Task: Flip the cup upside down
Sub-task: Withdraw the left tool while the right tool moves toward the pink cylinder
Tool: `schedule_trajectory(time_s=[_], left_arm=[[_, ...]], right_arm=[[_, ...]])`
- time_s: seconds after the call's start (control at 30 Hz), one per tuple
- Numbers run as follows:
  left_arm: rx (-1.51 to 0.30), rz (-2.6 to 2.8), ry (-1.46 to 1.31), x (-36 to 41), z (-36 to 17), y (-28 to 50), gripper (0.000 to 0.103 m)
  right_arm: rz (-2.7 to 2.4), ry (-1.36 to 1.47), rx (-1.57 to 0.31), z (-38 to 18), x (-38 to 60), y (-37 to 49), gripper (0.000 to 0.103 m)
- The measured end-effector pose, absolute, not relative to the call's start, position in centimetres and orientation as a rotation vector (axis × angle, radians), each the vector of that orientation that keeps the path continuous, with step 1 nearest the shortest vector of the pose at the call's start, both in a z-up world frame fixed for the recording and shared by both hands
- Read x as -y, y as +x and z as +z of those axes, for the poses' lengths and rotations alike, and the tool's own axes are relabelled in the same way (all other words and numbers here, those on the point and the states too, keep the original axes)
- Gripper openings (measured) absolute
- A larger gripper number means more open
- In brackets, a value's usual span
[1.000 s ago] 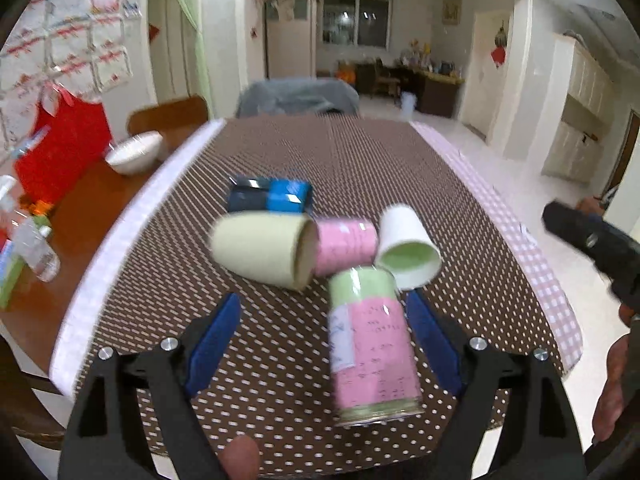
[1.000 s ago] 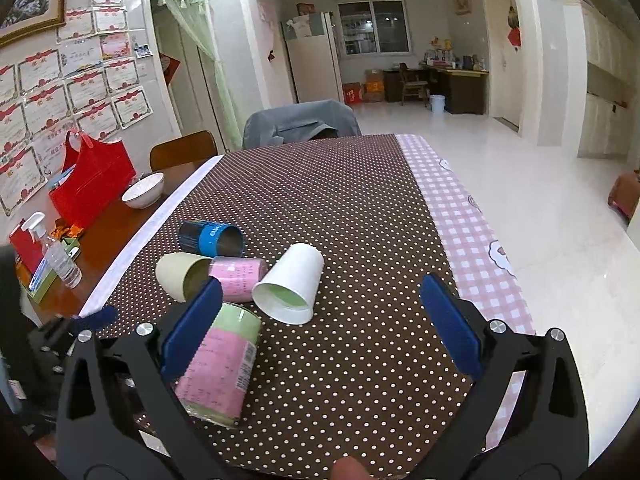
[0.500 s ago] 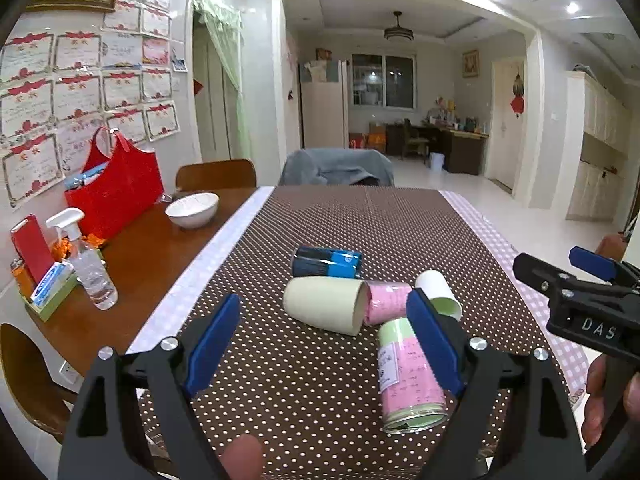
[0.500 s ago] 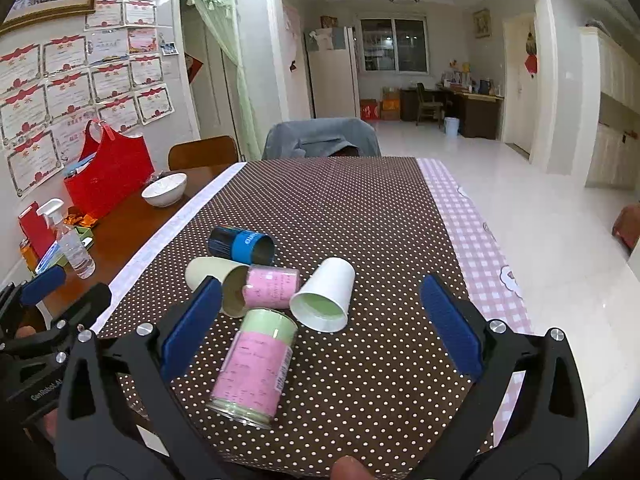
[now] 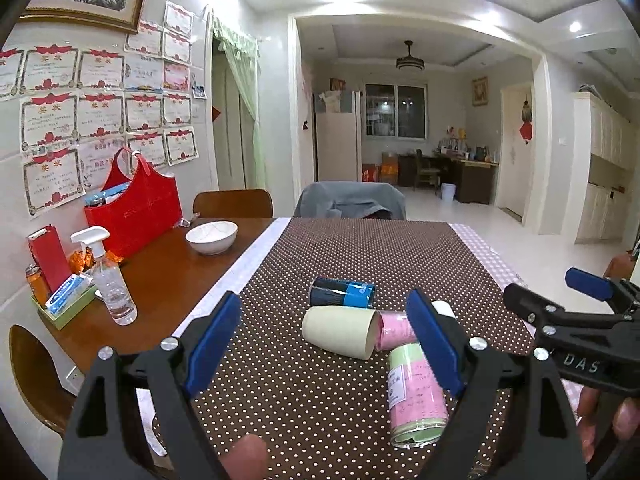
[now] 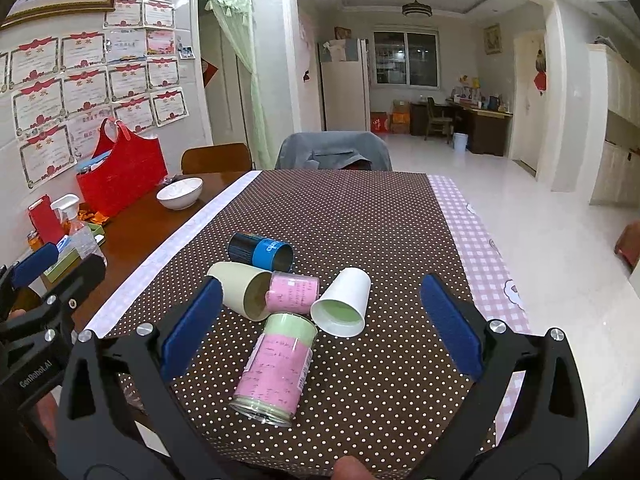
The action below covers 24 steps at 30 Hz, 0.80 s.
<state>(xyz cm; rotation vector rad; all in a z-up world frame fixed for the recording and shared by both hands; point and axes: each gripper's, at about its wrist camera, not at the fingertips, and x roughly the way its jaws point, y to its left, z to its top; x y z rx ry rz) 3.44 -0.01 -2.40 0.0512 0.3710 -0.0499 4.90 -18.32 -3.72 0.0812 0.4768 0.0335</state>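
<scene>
Several cups lie on their sides on the brown dotted tablecloth (image 6: 352, 216): a white cup (image 6: 343, 298), a cream cup (image 6: 240, 290) (image 5: 340, 331), a small pink cup (image 6: 294, 293) (image 5: 396, 330), a blue-and-black cup (image 6: 260, 251) (image 5: 342, 293), and a tall pink-and-green cup (image 6: 276, 364) (image 5: 416, 392). My left gripper (image 5: 324, 346) is open and empty, near the front edge, left of the cups. My right gripper (image 6: 320, 328) is open and empty, held above the cups' near side. The white cup is mostly hidden behind the left gripper's right finger (image 5: 430, 342) in the left wrist view.
On bare wood to the left stand a white bowl (image 5: 211, 237), a red bag (image 5: 134, 206), a spray bottle (image 5: 108, 280) and a small tray of items (image 5: 64, 304). A grey-draped chair (image 6: 334, 152) is at the far end. Pink checked cloth (image 6: 480, 256) edges the right side.
Both grippers have pulled back and tilted up from the cups, so more of the room shows. The cups have not moved. Both grippers stay open.
</scene>
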Motion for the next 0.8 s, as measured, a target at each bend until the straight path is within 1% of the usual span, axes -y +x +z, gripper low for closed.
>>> schedule_trajectory(time_s=[0.27, 0.43, 0.7, 0.8], left_arm=[[-0.336, -0.032, 0.05, -0.2, -1.9, 2.6, 0.084], [-0.331, -0.023, 0.052, -0.1, -1.9, 2.4, 0.084], [-0.345, -0.006, 0.064, -0.5, -2.9, 3.2, 0.084], [-0.366, 0.001, 0.049, -1.1, -3.7, 4.0, 0.084]], right_arm=[[0.037, 0.084, -0.472, -3.6, 18.2, 4.7, 0.097], [0.067, 0.104, -0.503, -3.9, 18.1, 5.2, 0.097], [0.127, 0.123, -0.617, -6.1, 17.1, 7.6, 0.097], [0.148, 0.136, -0.7, -7.6, 16.7, 9.4, 0.097]])
